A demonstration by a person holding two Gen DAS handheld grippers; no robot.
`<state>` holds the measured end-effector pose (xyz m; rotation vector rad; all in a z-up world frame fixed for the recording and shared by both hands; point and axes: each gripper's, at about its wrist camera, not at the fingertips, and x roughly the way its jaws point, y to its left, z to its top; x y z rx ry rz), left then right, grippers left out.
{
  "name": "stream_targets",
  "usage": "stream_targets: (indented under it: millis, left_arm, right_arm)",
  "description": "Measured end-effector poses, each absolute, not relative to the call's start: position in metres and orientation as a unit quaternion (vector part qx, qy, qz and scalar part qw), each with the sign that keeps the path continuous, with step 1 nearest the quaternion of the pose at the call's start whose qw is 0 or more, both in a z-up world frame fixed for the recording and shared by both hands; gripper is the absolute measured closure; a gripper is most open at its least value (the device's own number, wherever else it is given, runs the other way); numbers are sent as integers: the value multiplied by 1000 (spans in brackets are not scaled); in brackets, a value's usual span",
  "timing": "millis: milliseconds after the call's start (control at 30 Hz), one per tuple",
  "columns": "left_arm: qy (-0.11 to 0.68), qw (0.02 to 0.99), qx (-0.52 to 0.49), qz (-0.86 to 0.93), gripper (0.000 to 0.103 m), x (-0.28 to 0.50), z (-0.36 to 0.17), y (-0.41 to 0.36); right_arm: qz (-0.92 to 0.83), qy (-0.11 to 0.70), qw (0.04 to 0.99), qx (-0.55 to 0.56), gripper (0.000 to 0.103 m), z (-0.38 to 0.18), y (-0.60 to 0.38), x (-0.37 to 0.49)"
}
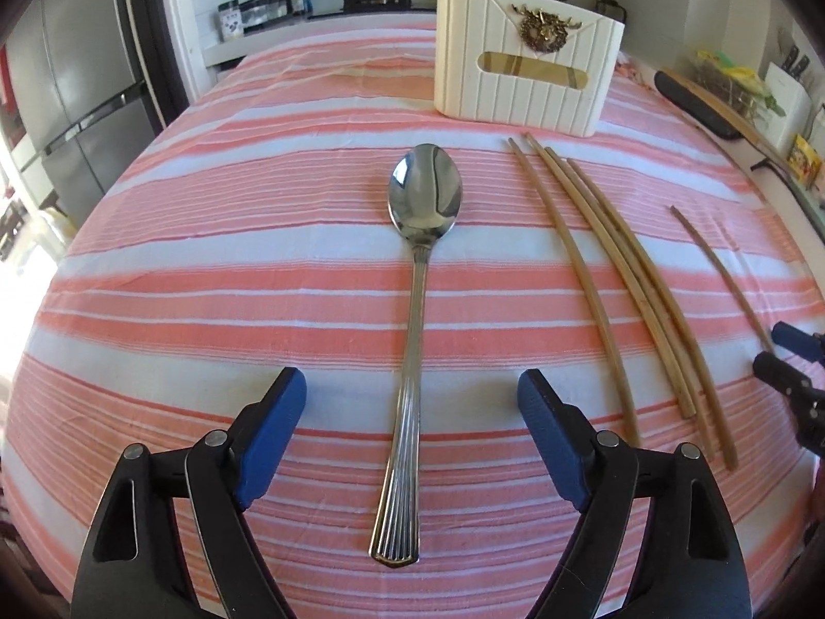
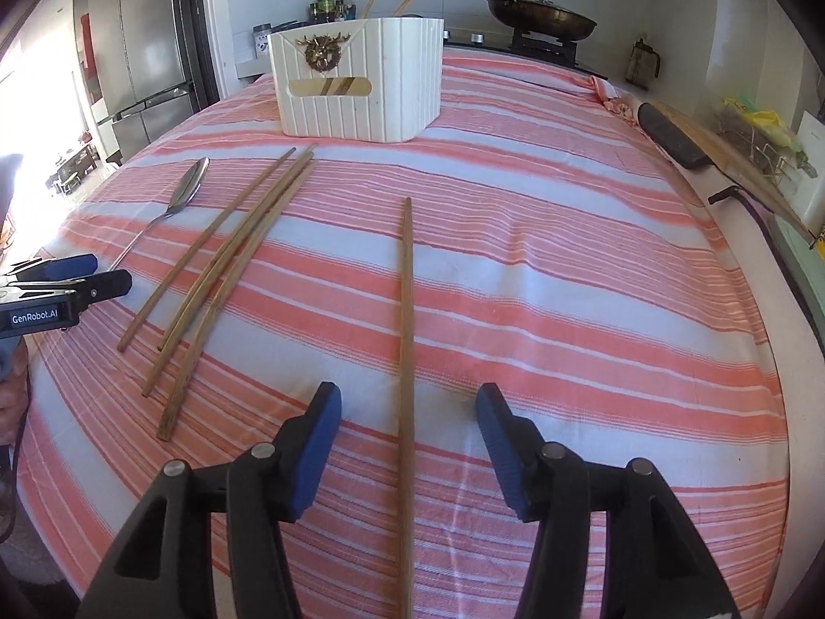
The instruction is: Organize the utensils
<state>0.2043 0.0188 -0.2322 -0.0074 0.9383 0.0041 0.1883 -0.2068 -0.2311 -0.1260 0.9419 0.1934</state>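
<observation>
Two grippers gape empty: left gripper [image 1: 412, 430] fingers straddle the spoon [image 1: 412, 309] handle untouched, right gripper [image 2: 407, 443] likewise the lone chopstick [image 2: 407, 361]; thin flat-lying stock may slip at closing, short of the holder [image 1: 526, 64] at 12 o'clock.

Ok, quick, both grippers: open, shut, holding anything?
Left gripper: open, straddling the spoon handle, not gripping.
Right gripper: open, the single chopstick lying between its fingers, not gripped.
</observation>
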Motion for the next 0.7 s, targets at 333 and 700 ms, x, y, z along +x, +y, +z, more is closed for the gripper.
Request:
stream_targets:
  millis: [333, 700]
  left_arm:
    - [446, 895, -4, 4, 14, 202, -233, 21]
    - [446, 895, -7, 2, 11, 202, -233, 21]
  right_arm:
    - [94, 452, 885, -59, 47, -231, -208, 188]
    - [94, 452, 885, -60, 47, -231, -208, 188]
